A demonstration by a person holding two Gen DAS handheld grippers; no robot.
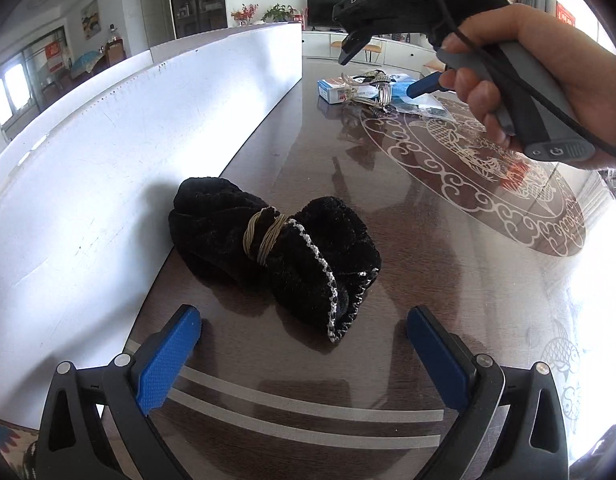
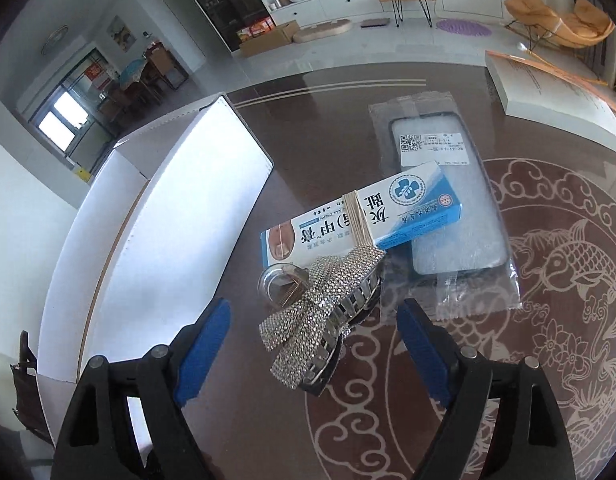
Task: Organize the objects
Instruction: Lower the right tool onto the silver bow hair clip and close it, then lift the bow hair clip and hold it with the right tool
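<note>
Reading "NAIL CREAM": blue-white box (image 2: pixel 359 216)

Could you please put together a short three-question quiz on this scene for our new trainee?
1. True or false: the left claw is closed on the black velvet bundle.
2. What lies on top of the bagged phone case? A) a spoon B) the blue and white cream box C) a cup
3. Fill in: the rhinestone bow hair clip sits between the open fingers of the ____ claw.

Key:
1. False; its fingers stand apart, short of the bundle.
2. B
3. right
</note>
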